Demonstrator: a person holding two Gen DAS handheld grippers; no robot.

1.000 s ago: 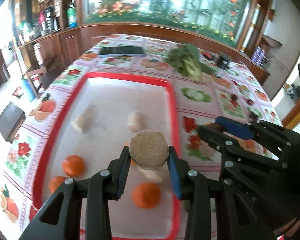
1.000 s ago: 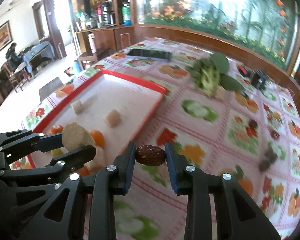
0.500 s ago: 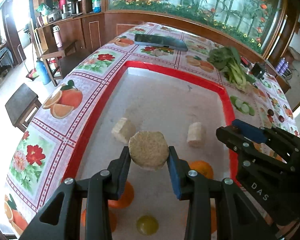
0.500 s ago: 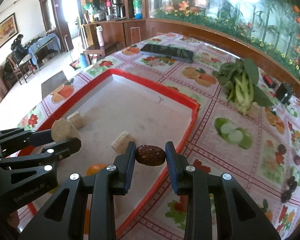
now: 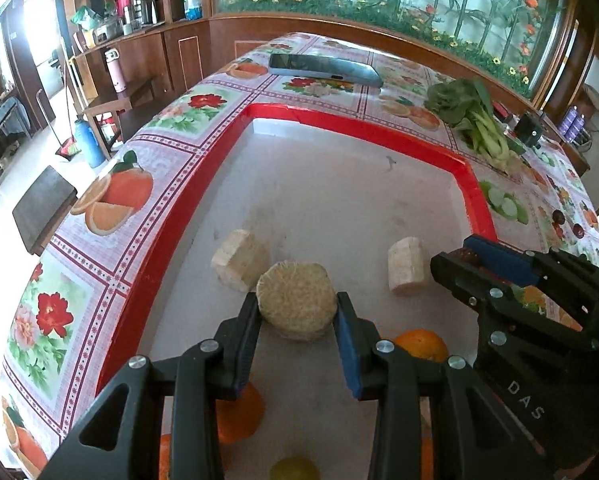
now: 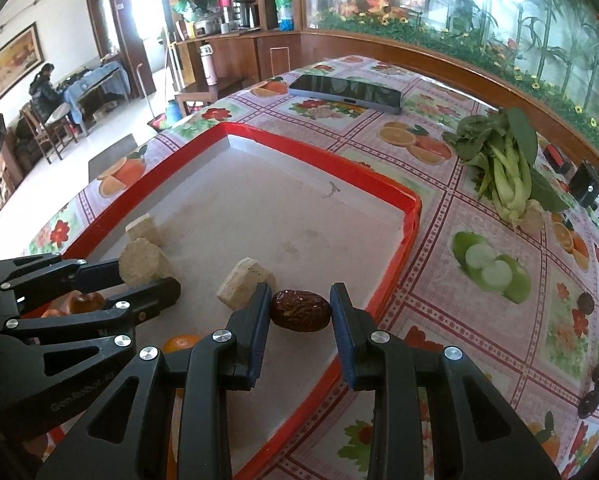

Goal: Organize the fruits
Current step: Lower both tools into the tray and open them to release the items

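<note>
The left gripper (image 5: pixel 296 312) is clamped on a pale fibrous chunk (image 5: pixel 296 301) above the red-rimmed tray (image 5: pixel 363 130), with two similar chunks (image 5: pixel 240 258) just ahead and oranges (image 5: pixel 421 345) beneath. Beside it, the right gripper (image 6: pixel 300 310) pinches a dark red date (image 6: pixel 300 311) over the tray's near right edge.

Both tools tilt steeply downward side by side, the left tool (image 5: pixel 296 312) and right tool (image 6: pixel 300 312) each apparently clamped on something.

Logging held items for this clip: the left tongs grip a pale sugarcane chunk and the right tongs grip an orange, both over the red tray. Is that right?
Not quite. The right tongs grip a dark red date, not an orange; the right wrist view shows it. The left tongs do grip a pale sugarcane chunk, both over the red tray.
</note>
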